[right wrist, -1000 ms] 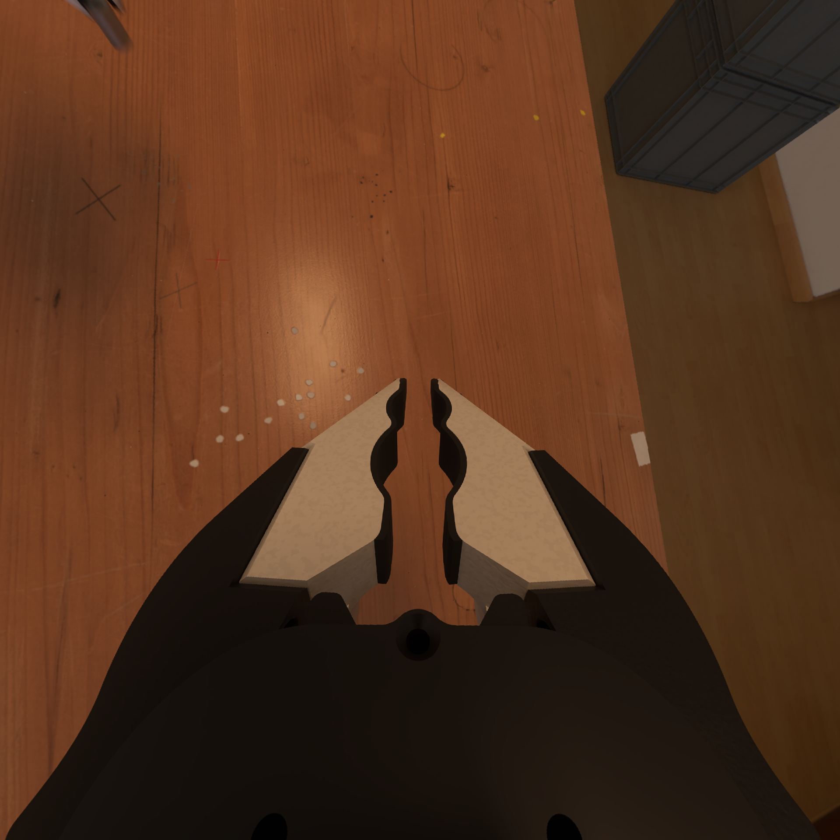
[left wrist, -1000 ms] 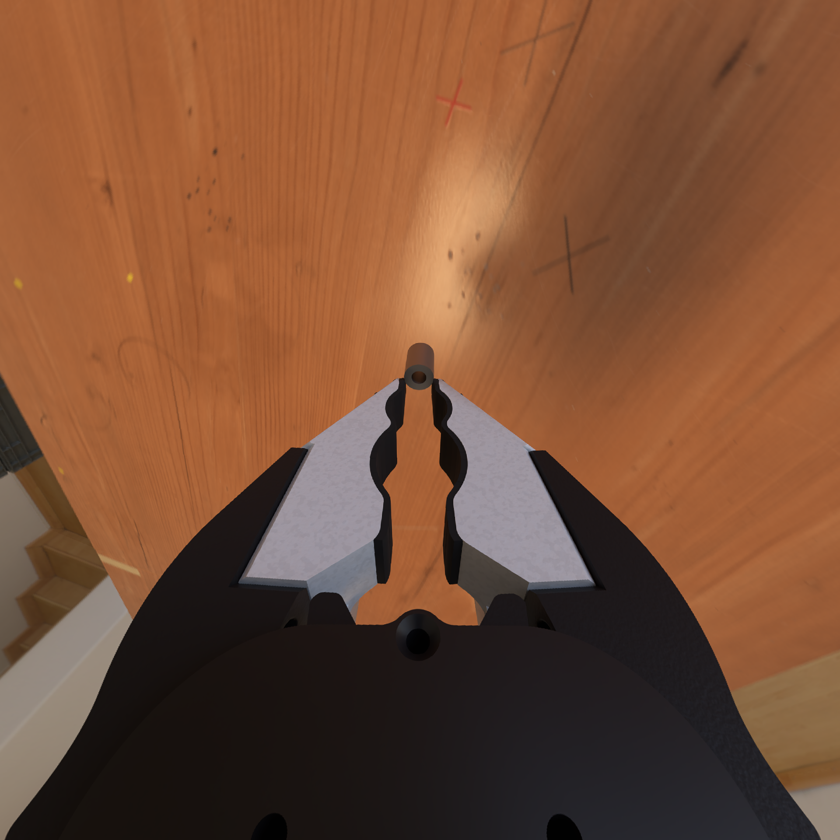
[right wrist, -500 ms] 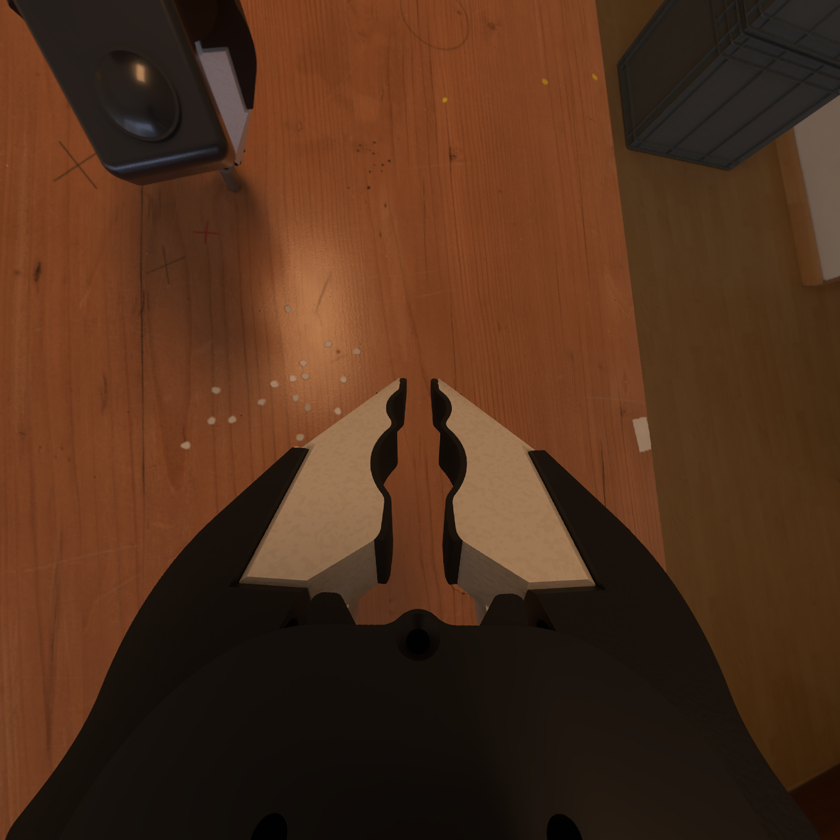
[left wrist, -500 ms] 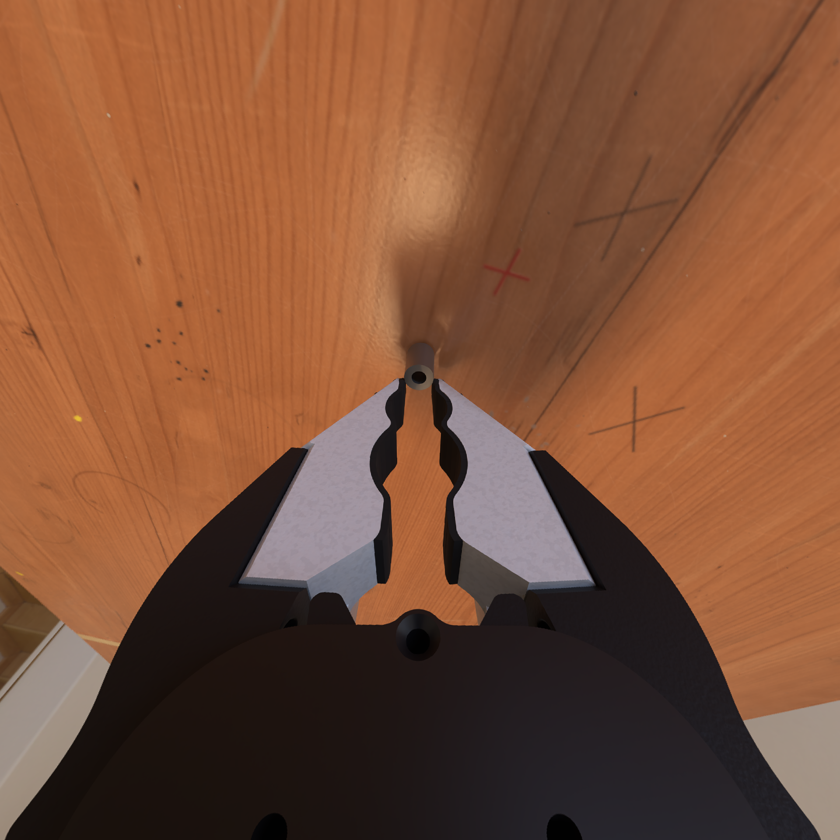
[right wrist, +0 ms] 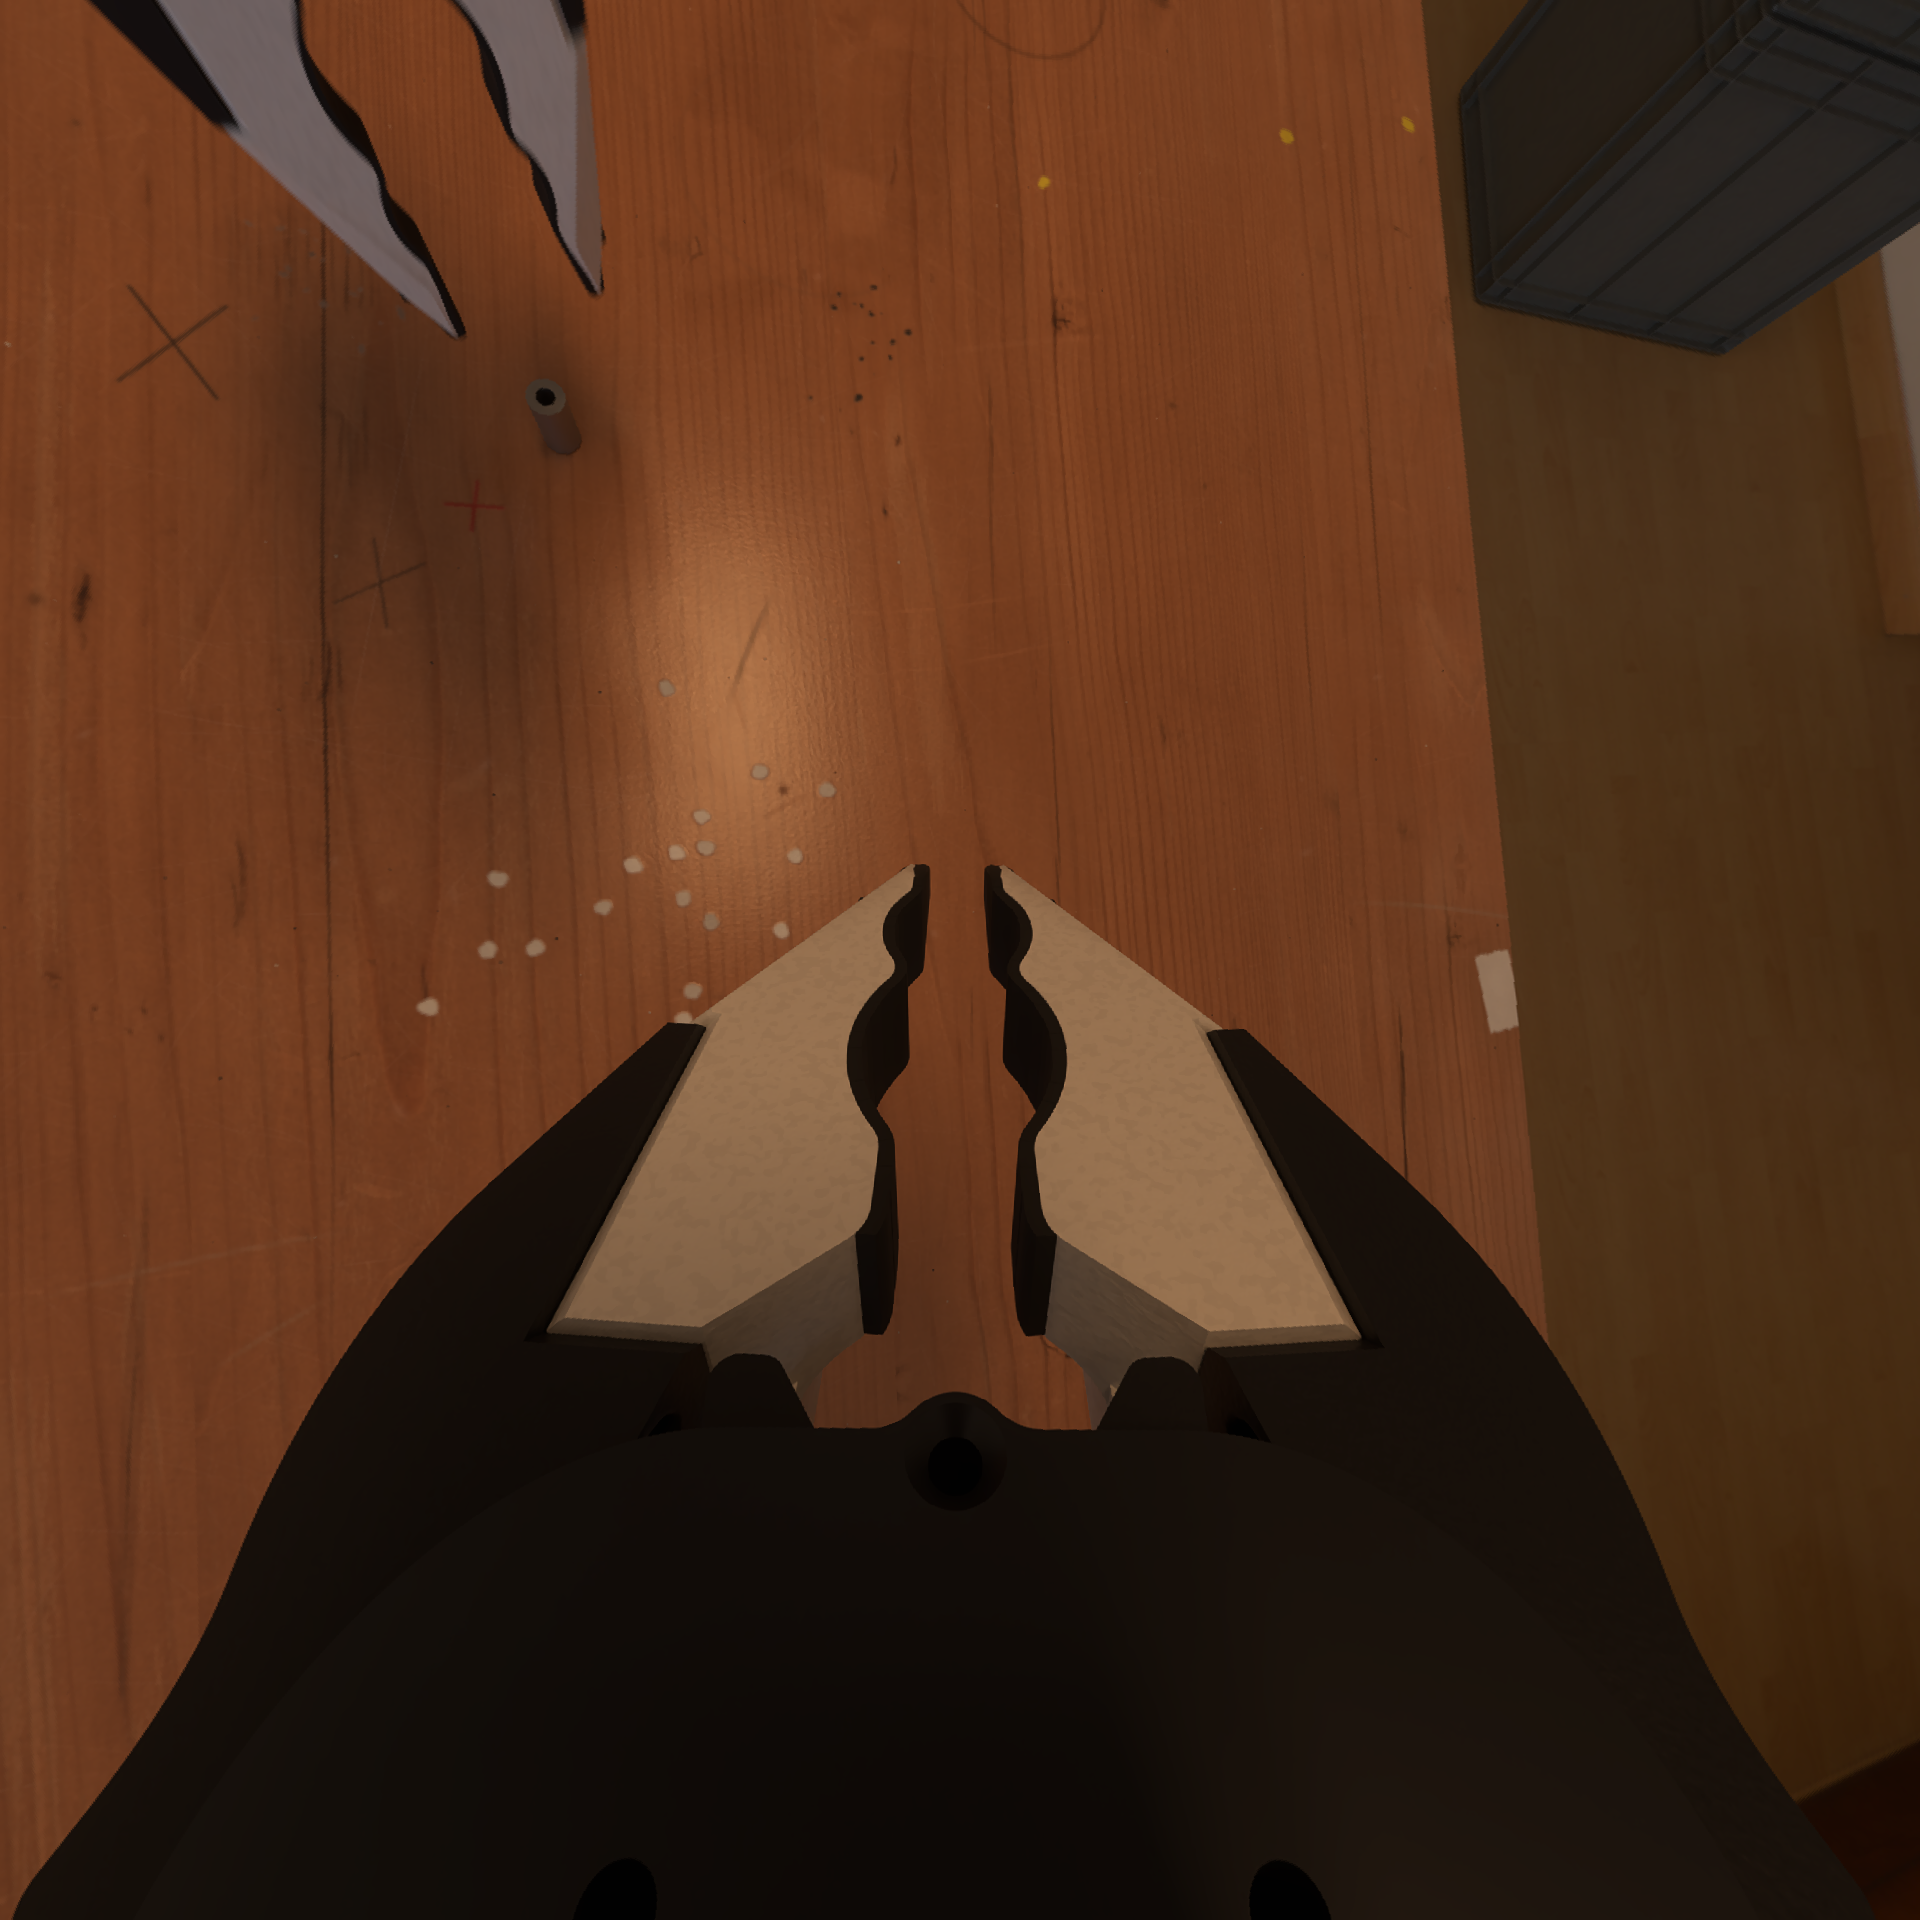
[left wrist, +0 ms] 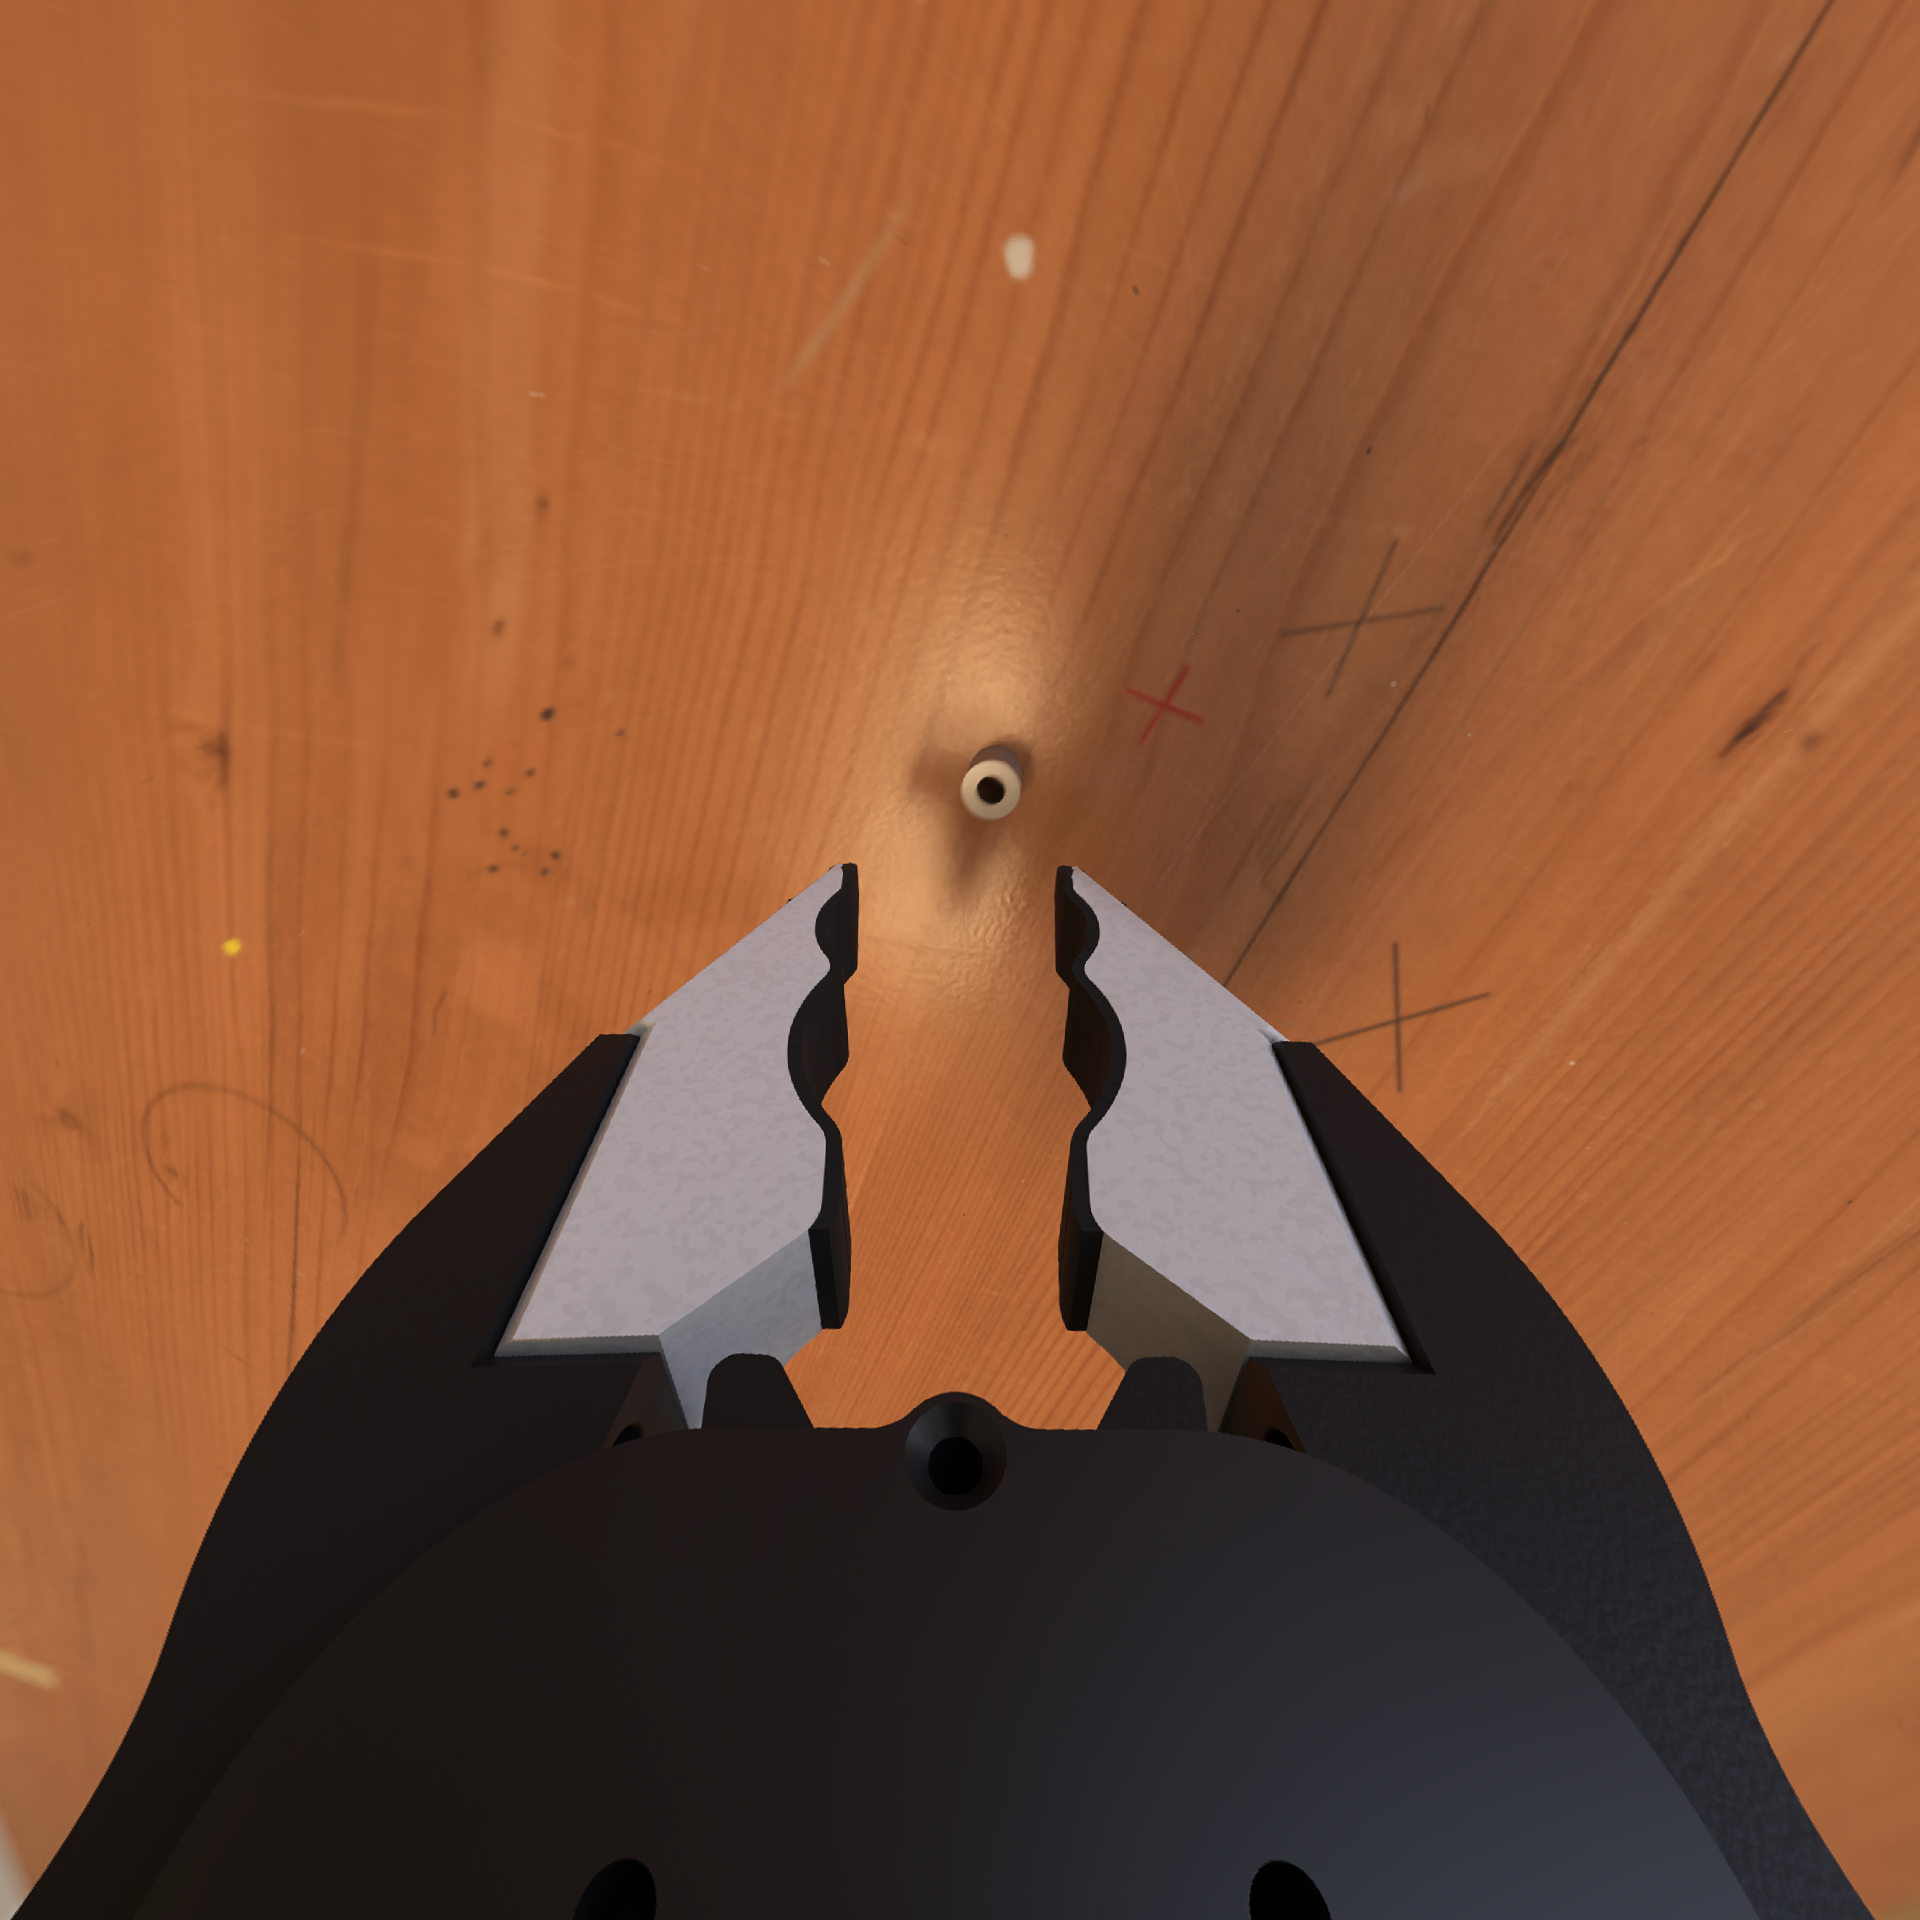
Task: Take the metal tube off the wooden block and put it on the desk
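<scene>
Standing upright on the desk (left wrist: 416,416), the metal tube (left wrist: 992,787) is seen end-on just above centre frame in the left wrist view, clear of the left gripper (left wrist: 956,883), whose jaws are spread and empty. In the right wrist view the tube (right wrist: 551,414) is placed at upper left, and the right gripper (right wrist: 956,883) is nearly closed on nothing. A dark crate (right wrist: 1683,156) is noted at upper right.

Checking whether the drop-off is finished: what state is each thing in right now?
metal tube: standing upright on the desk, free of both grippers.
left gripper: jaws open, empty, tube just beyond the tips.
right gripper: jaws nearly closed, empty, apart from the tube.
desk: bears the tube; wooden block not in view.
</scene>
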You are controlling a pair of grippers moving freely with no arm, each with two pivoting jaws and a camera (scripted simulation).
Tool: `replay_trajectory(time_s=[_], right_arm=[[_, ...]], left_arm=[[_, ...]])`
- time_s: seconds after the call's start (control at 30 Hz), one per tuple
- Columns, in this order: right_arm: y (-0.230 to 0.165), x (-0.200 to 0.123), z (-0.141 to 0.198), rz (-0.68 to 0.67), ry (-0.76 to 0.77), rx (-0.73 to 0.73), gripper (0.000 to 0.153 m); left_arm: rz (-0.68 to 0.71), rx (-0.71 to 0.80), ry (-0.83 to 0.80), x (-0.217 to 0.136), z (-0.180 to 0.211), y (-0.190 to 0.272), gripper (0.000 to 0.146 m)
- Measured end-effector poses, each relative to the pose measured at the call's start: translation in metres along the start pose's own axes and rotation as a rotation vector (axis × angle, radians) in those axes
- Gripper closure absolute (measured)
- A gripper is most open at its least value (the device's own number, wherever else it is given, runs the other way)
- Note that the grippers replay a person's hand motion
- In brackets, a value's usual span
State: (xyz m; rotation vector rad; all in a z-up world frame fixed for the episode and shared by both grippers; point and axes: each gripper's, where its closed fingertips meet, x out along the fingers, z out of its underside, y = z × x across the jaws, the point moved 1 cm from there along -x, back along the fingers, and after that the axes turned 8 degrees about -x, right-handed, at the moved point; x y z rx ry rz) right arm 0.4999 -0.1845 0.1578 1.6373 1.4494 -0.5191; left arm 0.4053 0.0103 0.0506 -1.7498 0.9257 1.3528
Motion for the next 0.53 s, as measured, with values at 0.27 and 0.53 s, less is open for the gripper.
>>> replay_trajectory(time_s=[0.27, 0.53], right_arm=[[0.001, 0.001, -0.002, -0.006, 0.020, 0.004, 0.142], [-0.004, 0.012, -0.005, -0.022, -0.017, -0.014, 0.142]], left_arm=[[0.014, -0.173, 0.266, -0.023, 0.046, 0.016, 0.106], [0.014, -0.166, 0.197, -0.003, 0.051, 0.039, 0.105]])
